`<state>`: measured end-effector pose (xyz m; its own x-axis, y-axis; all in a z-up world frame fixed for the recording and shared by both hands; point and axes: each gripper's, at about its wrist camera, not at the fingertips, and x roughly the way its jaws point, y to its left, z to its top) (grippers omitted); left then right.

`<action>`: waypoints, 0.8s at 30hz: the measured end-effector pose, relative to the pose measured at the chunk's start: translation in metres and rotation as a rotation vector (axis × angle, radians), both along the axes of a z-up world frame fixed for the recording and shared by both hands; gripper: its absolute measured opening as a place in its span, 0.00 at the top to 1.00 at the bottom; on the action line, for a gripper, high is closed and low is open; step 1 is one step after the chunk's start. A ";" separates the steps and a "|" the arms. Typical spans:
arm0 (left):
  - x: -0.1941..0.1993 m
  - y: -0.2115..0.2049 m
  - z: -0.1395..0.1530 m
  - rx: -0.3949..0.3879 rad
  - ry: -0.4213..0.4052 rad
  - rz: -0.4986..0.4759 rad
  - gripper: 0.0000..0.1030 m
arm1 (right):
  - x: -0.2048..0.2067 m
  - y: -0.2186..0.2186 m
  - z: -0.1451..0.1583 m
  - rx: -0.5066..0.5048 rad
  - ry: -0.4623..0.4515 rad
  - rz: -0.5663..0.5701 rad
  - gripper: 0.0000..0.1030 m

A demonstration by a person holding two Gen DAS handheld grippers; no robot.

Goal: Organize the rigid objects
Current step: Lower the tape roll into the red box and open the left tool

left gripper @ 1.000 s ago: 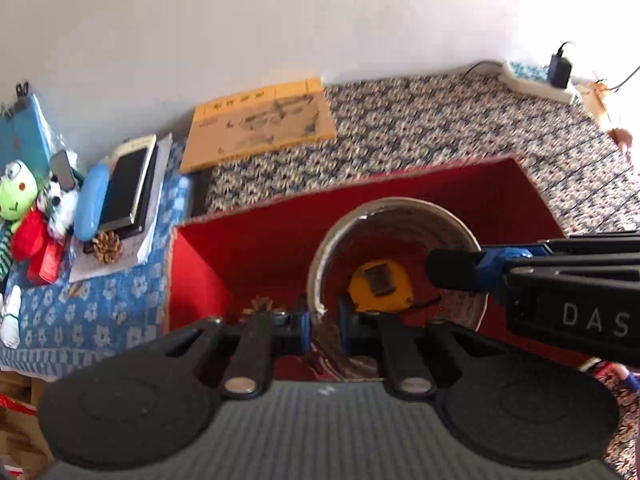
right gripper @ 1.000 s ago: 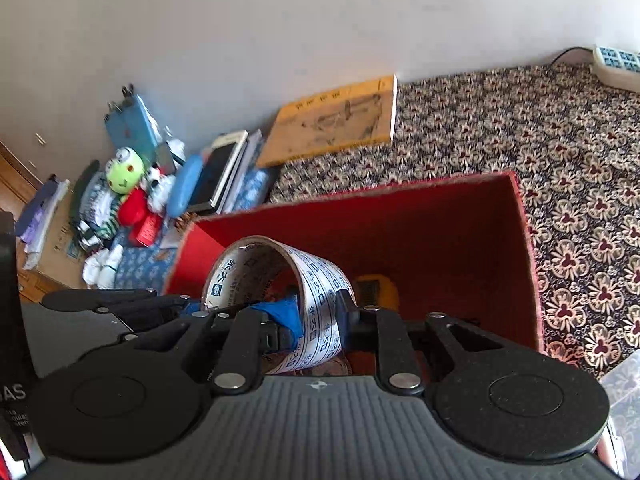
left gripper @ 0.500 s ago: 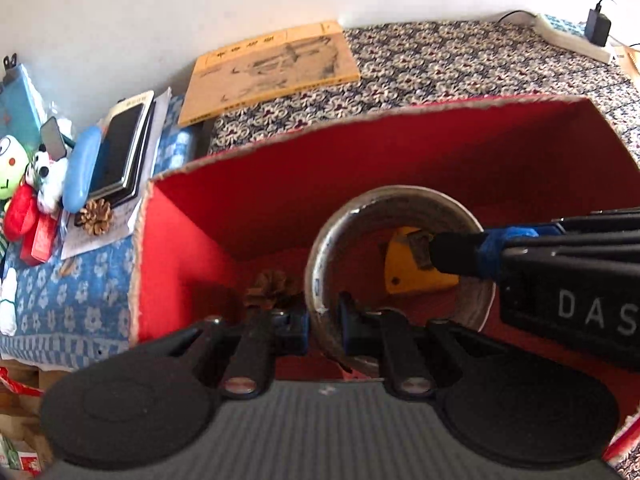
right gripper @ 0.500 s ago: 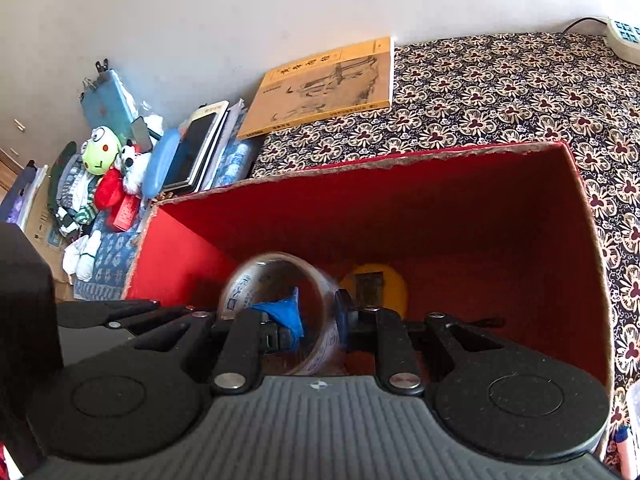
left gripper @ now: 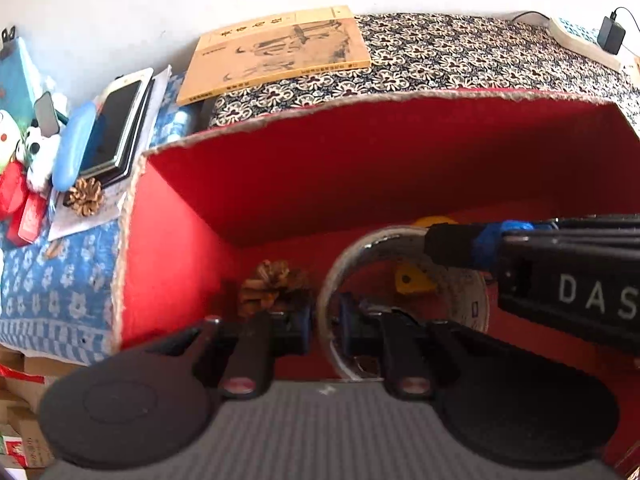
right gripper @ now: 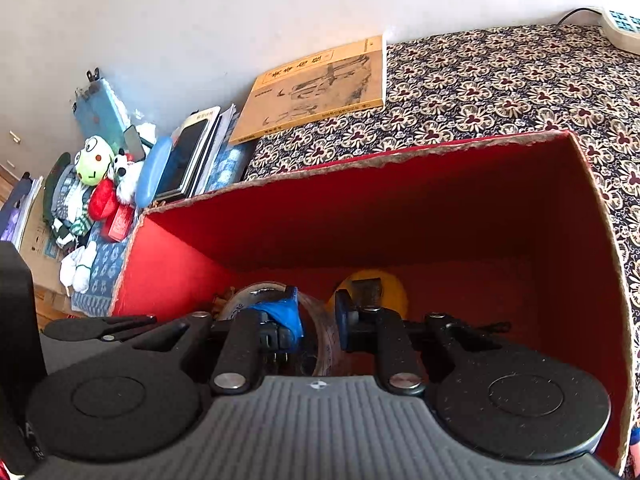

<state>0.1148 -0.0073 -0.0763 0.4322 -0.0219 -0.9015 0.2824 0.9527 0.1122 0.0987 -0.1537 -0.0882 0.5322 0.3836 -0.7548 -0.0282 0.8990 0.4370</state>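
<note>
A clear tape roll [left gripper: 478, 304] hangs low inside the red box [left gripper: 360, 168], near its floor. My left gripper [left gripper: 325, 326] is shut on the roll's left wall. My right gripper [left gripper: 436, 244] comes in from the right and is shut on the roll's upper wall. In the right wrist view the roll [right gripper: 324, 332] sits between my right gripper's [right gripper: 320, 316] blue-padded fingers, and my left gripper [right gripper: 120, 324] shows at the left edge. A yellow tape measure [right gripper: 394, 292] lies on the box floor behind the roll. A pine cone [left gripper: 272, 284] lies to its left.
Behind the box a yellow book [left gripper: 280, 52] lies on the patterned cloth [right gripper: 500, 92]. To the left are a phone [left gripper: 116, 128], a blue case [left gripper: 74, 144], another pine cone [left gripper: 85, 196] and plush toys [right gripper: 96, 160]. A power strip [left gripper: 580, 40] sits far right.
Both grippers have sunk with the tape roll from above the box rim down into the box. The grips look unchanged.
</note>
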 end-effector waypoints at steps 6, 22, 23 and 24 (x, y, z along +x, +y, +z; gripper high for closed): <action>-0.002 0.000 0.000 0.007 -0.024 0.012 0.86 | -0.002 0.002 0.001 -0.027 -0.016 -0.007 1.00; -0.011 0.001 0.011 0.044 -0.124 0.056 0.52 | -0.028 -0.011 0.021 -0.068 -0.096 -0.096 0.93; -0.013 0.002 0.013 0.048 -0.133 0.061 0.52 | -0.032 -0.013 0.025 -0.065 -0.102 -0.104 0.93; -0.016 0.003 0.018 0.045 -0.143 0.068 0.51 | -0.035 -0.014 0.029 -0.072 -0.108 -0.111 0.93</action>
<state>0.0986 -0.0044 -0.0586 0.5550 0.0510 -0.8303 0.1956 0.9621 0.1898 0.0632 -0.1680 -0.0590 0.6482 0.2649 -0.7140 0.0296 0.9281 0.3712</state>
